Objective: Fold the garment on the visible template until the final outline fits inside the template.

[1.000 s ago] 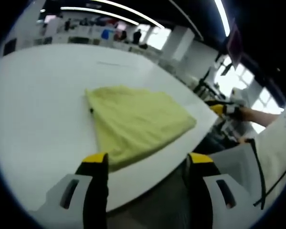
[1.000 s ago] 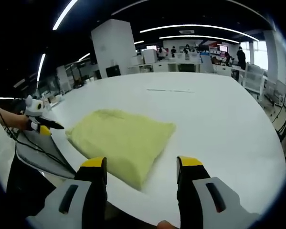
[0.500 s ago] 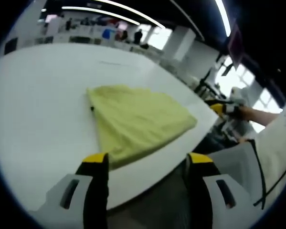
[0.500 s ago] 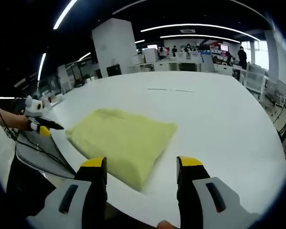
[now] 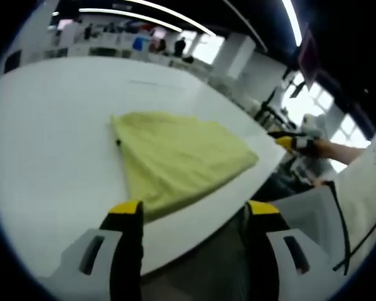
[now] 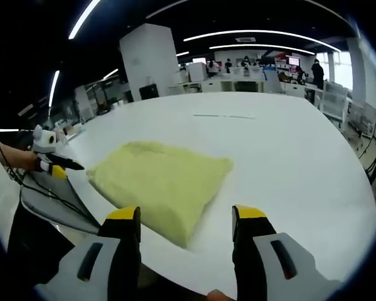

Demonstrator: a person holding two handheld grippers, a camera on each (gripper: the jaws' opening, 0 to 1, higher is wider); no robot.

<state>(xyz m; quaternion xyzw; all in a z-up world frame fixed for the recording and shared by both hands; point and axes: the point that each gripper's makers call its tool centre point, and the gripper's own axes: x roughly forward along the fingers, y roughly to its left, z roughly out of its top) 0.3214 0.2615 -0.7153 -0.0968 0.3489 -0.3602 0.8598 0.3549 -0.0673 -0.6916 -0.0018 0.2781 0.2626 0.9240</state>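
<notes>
Garment [image 5: 178,160]: yellow-green cloth, folded into a compact, roughly four-sided bundle, lying flat on the white table [image 5: 49,125] near the edge closest to the person. In the right gripper view the same garment [image 6: 162,182] sits left of centre, one corner reaching toward the table edge. No template outline can be made out around it; a faint thin line [image 6: 224,116] is marked on the table surface well beyond the cloth.

Left gripper [image 5: 193,216]: grey body, black fingers with yellow tips, jaws spread wide and holding nothing, poised off the near table edge, apart from the garment. It also appears at the left of the right gripper view [image 6: 49,164], held in a person's hand, off the table.

Right gripper [image 6: 186,219]: same make, jaws wide apart and empty, above the table edge just short of the cloth's near corner. It also appears at the right of the left gripper view [image 5: 294,143], held in a hand beyond the table corner.

Surroundings: large open room, ceiling strip lights [image 6: 263,34], a white pillar [image 6: 149,61], desks and distant people at the far side.
</notes>
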